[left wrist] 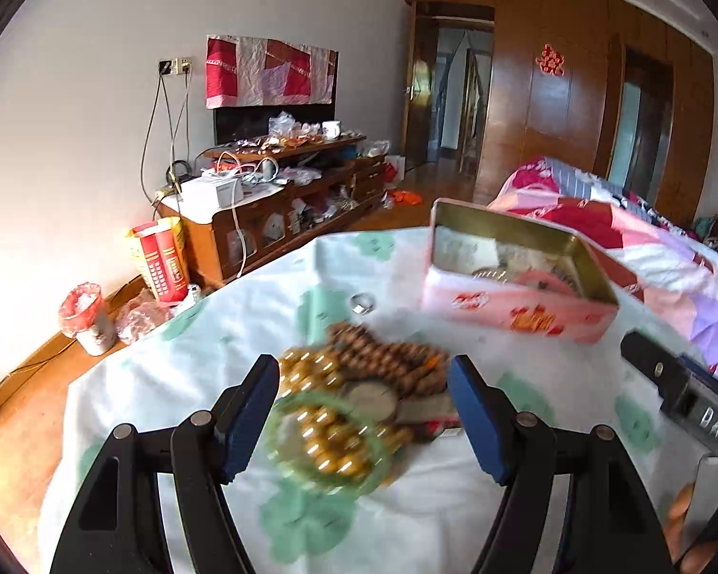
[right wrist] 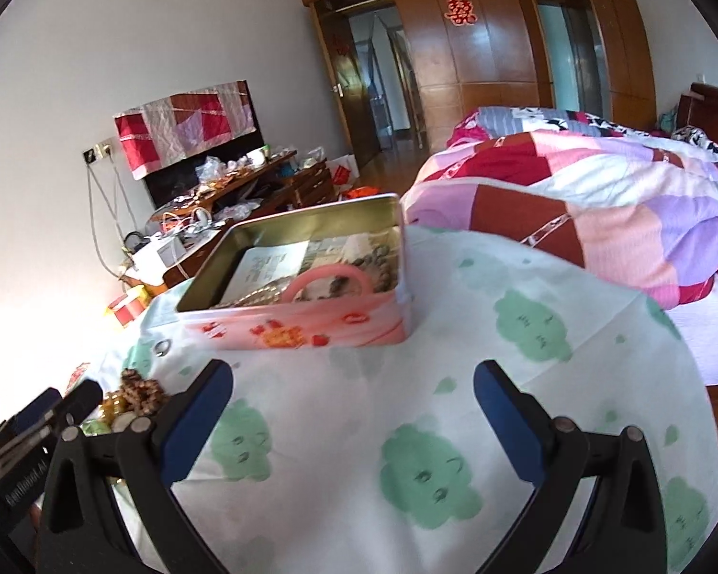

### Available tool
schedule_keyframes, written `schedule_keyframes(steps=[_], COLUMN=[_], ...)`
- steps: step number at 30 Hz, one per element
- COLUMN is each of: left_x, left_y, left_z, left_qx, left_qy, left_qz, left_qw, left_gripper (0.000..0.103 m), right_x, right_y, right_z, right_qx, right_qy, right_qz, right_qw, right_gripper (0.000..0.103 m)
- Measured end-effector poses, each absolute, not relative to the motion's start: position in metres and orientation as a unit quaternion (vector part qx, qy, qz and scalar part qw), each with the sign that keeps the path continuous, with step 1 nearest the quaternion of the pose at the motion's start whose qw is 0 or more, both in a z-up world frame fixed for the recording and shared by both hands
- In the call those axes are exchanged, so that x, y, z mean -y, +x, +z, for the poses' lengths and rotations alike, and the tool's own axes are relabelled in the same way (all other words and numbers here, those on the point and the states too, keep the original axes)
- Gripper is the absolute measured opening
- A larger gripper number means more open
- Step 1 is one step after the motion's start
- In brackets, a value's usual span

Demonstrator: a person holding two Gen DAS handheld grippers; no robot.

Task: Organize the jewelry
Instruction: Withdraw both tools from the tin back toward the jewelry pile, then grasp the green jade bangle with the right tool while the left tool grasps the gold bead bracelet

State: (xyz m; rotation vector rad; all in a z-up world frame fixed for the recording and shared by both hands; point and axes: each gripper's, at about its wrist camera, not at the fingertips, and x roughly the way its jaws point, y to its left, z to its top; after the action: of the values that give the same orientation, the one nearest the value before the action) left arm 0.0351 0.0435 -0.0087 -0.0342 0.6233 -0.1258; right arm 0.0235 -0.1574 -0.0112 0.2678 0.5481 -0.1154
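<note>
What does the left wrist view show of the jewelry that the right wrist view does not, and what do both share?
Only the left wrist view shows the green bangle and the amber bead bracelets whole, between the open left claw. Only the right wrist view shows the pink handle inside the tin, with bare cloth between the open right claw. Both share the pink tin, the silver ring and the brown bead strand.

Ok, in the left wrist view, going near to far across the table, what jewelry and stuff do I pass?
Open left tool → green bangle → brown bead bracelets → silver ring → open pink tin, already holding some pieces.
</note>
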Motion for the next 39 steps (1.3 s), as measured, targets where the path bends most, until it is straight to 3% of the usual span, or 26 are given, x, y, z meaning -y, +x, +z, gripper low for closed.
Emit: schedule_keyframes(steps=[8, 15, 27, 29, 31, 32, 39], left_x=[-0.076, -0.11, -0.134, -0.136, -0.139, -0.139, -0.135], left_y=[0.022, 0.019, 0.012, 0.013, 0.014, 0.014, 0.014], left_z=[-0.01, -0.014, -0.019, -0.019, -0.019, -0.02, -0.019], left_qx=[-0.314, -0.326, -0.334, -0.335, -0.34, -0.341, -0.342], left_qy=[0.012, 0.0, -0.043, -0.049, -0.054, -0.054, -0.043], left_qz=[-0.022, 0.001, 0.032, 0.033, 0.033, 0.033, 0.029], left_qw=[0.949, 0.945, 0.941, 0.94, 0.938, 0.938, 0.938], left_gripper=[0.073, 0.073, 0.073, 0.073, 0.073, 0.073, 0.073], right_x=[0.134, 0.107, 0.016, 0.002, -0.003, -0.005, 0.01], right_y=[0.018, 0.019, 0.057, 0.065, 0.066, 0.066, 0.047], right_z=[-0.011, -0.015, -0.03, -0.037, -0.036, -0.038, -0.029], right_qx=[-0.272, -0.3, -0.374, -0.393, -0.39, -0.392, -0.366], right_qy=[0.117, 0.102, 0.076, 0.057, 0.046, 0.039, 0.056], right_qz=[-0.015, 0.051, 0.208, 0.21, 0.219, 0.223, 0.251], right_qw=[0.955, 0.947, 0.901, 0.893, 0.893, 0.891, 0.894], right_gripper=[0.102, 0.078, 0.05, 0.039, 0.02, 0.017, 0.016])
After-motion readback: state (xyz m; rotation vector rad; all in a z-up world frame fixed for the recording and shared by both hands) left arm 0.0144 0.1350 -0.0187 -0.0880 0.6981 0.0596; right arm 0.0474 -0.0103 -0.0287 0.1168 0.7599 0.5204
